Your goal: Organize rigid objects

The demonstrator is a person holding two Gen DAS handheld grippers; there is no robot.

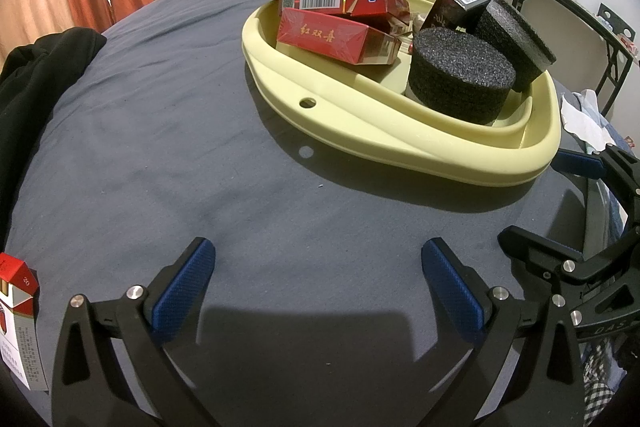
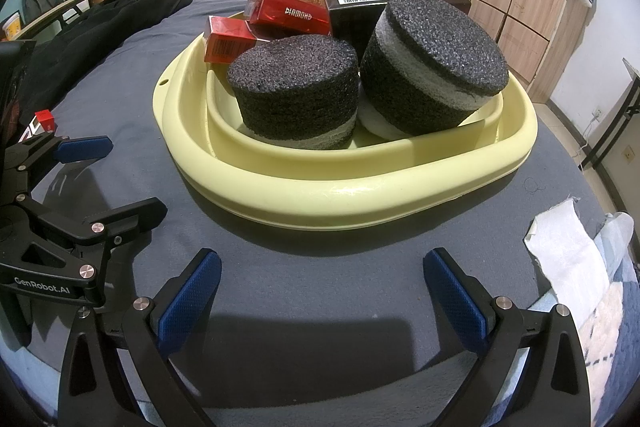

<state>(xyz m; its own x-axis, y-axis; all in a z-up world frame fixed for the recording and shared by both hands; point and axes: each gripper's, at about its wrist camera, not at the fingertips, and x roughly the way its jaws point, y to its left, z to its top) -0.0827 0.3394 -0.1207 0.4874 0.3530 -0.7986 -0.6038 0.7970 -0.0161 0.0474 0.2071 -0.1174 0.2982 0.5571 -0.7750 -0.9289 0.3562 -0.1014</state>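
Observation:
A pale yellow basin (image 1: 384, 131) (image 2: 360, 187) sits on the grey-blue bed sheet. It holds two black foam cylinders (image 1: 460, 75) (image 2: 296, 91), several red cigarette boxes (image 1: 336, 35) (image 2: 288, 13) and a dark box (image 1: 460, 3) (image 2: 356, 11). One red-and-white cigarette box (image 1: 20, 323) stands on the sheet at the far left, outside the basin. My left gripper (image 1: 318, 279) is open and empty, in front of the basin. My right gripper (image 2: 322, 287) is open and empty, also short of the basin rim. Each gripper shows at the edge of the other's view.
A black garment (image 1: 40, 75) (image 2: 120, 11) lies on the bed's far left. White cloth (image 2: 568, 251) lies at the bed's right edge. A small red item (image 2: 44, 119) sits at the left. Curtains, a wardrobe and a black table frame stand beyond.

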